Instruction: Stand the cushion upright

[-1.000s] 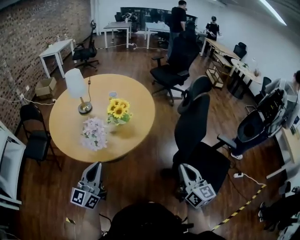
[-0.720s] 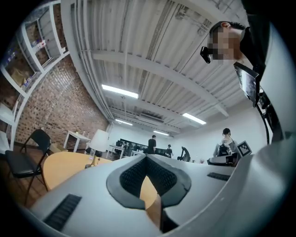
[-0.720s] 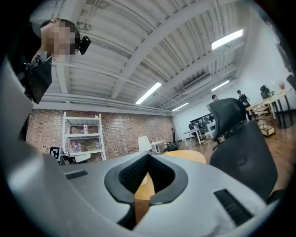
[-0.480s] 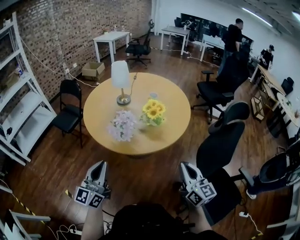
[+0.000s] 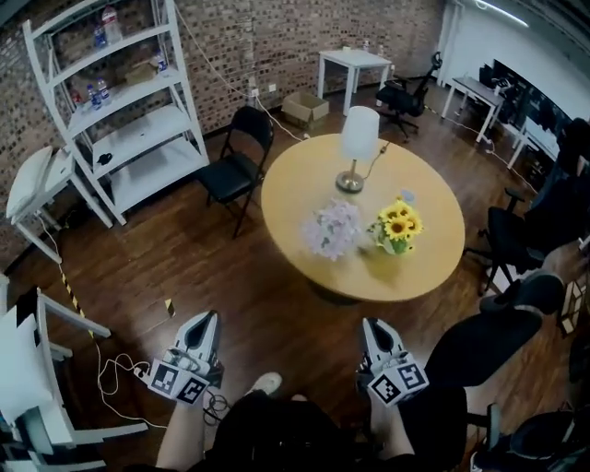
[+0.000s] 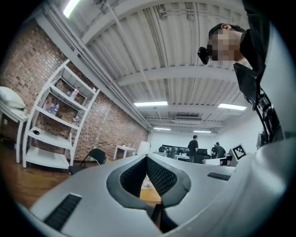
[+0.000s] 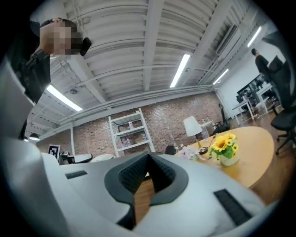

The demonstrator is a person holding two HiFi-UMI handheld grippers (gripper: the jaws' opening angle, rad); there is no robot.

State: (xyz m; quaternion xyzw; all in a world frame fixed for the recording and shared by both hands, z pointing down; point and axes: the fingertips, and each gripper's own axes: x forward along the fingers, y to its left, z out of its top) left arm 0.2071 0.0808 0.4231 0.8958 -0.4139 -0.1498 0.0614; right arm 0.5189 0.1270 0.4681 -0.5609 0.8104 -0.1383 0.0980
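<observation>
Brick wall (image 5: 258, 37); shelf (image 5: 138, 124) bottles (image 5: 109, 20), labels unreadable.

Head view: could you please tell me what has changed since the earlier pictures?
The person has turned left: the round table slid from the picture's left to its right, a white shelf unit came into sight at upper left, and the standing people left the frame. Nothing was grasped or released. The left claw and the right claw stay shut and empty, low in front; lamp and sunflowers sit unmoved on the table.

table (image 5: 433, 258): tan wood | sunflowers (image 5: 398, 224): yellow | shelf (image 5: 138, 124): white | wall (image 5: 277, 37): red brick | folding chair (image 5: 230, 171): black
</observation>
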